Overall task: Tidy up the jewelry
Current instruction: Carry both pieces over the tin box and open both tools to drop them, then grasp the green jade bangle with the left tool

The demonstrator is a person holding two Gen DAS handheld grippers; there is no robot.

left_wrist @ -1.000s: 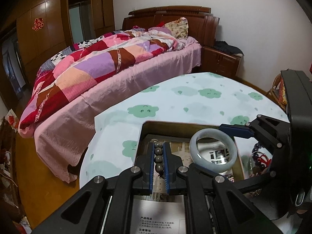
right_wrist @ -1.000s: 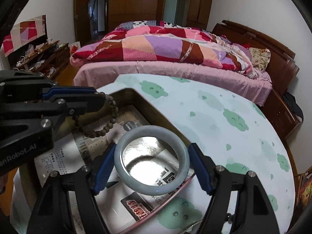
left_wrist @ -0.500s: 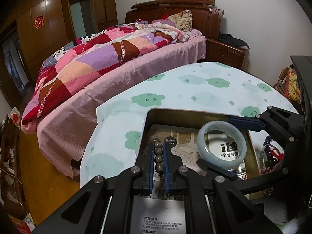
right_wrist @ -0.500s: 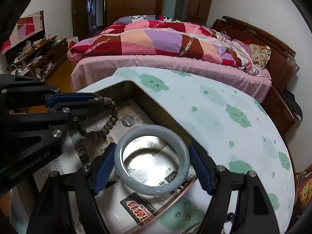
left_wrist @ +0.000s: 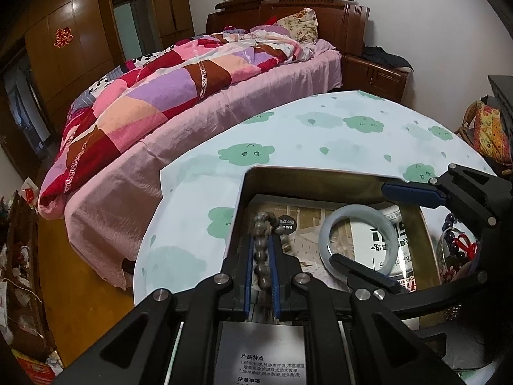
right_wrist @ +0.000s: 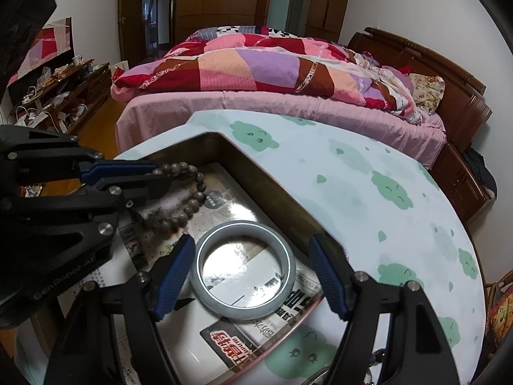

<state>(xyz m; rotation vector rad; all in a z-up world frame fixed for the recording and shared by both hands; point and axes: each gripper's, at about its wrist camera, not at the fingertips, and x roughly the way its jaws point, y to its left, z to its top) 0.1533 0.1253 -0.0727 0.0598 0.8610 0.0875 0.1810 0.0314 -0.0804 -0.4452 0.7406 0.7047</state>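
My left gripper (left_wrist: 261, 240) is shut on a brown bead bracelet (left_wrist: 263, 250), held over the near-left part of a dark paper-lined tray (left_wrist: 307, 173); the bracelet's loop hangs from the pads in the right wrist view (right_wrist: 189, 199). My right gripper (right_wrist: 253, 268) is open. A pale green jade bangle (right_wrist: 243, 276) lies in the tray between its blue pads (right_wrist: 173, 272), with gaps on both sides. The bangle also shows in the left wrist view (left_wrist: 359, 243).
The tray sits on a round table with a cloud-print cloth (left_wrist: 320, 134). Dark beads with red cord (left_wrist: 455, 240) lie right of the tray. A bed with a patchwork quilt (left_wrist: 176, 89) stands beyond the table. A cluttered shelf (right_wrist: 57, 96) is at left.
My right gripper has opened and the jade bangle has dropped onto the tray's paper. My left gripper has lowered with the bead bracelet, whose loop now bunches near the tray floor.
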